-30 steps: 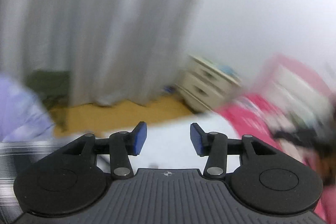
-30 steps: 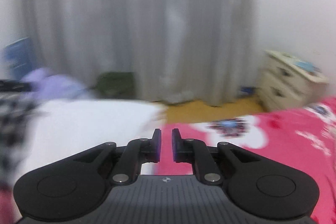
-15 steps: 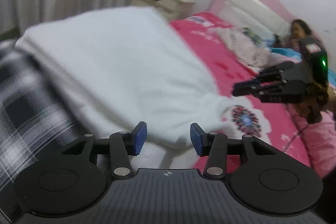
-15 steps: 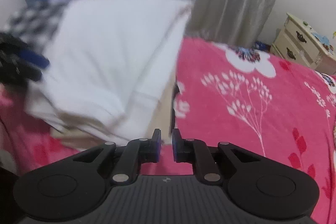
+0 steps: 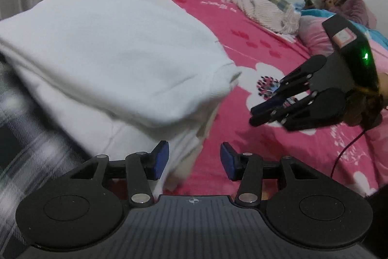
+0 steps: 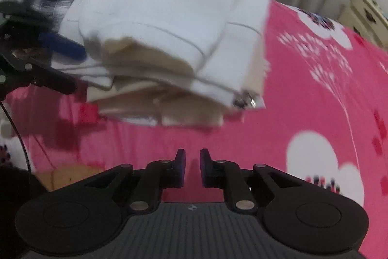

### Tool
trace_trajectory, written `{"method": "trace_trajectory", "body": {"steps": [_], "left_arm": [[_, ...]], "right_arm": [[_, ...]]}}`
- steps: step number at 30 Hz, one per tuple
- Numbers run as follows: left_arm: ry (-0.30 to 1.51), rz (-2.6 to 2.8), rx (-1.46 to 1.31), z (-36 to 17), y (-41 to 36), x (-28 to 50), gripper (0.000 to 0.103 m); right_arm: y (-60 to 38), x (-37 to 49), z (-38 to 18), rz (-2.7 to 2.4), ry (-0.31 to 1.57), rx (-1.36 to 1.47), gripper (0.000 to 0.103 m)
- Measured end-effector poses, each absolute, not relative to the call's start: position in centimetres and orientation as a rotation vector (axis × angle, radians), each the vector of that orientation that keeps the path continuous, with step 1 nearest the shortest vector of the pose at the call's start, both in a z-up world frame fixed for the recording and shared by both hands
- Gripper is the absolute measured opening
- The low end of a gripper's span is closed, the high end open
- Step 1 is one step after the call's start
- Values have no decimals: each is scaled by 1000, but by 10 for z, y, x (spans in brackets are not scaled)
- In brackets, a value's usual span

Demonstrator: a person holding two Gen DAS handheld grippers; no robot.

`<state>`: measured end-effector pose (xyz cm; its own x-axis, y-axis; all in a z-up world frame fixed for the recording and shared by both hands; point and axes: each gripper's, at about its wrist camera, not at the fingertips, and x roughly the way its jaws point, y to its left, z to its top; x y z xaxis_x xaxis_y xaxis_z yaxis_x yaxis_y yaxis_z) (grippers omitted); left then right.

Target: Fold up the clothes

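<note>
Where folded, white garment [image 5: 116, 45] bulges.

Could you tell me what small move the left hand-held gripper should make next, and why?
Probably ease the left hand-held gripper forward and leftward onto the near edge of the white folded garment. Its jaws stand open and empty, with that edge just ahead of its left finger, while the right hand-held gripper, nearly closed and empty, sits back over the pink bedspread.
</note>
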<state>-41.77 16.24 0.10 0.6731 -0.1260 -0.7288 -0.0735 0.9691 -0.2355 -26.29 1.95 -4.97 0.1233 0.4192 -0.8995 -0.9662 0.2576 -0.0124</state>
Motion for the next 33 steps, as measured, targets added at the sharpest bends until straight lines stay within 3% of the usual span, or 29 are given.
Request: {"method": "trace_trajectory", "body": {"steps": [9,14,20,22,25,26,29,33], "left_arm": [[636,-1,-236,16,146,-384,56],[686,63,-202,-14,128,-366,56],[692,30,-277,5,118,-388,59],[668,67,-330,18,118,-391,70],[611,155,-398,38,118,-394,94],[593,192,-420,43,116,-391,98],[577,295,-491,54,112,-379,103],[615,399,-528,52,105,-365,103]], "right_arm": [[0,-285,24,1166,904,-709,20],[-29,-293,32,1105,945,-637,23],[-61,-295,34,1004,948,-504,24],[-58,-295,37,987,949,-485,25],[-52,-297,44,945,940,-443,37],[-49,-298,47,926,928,-423,41],[-42,-302,56,893,885,-405,52],[-39,-301,57,831,849,-417,55]]}}
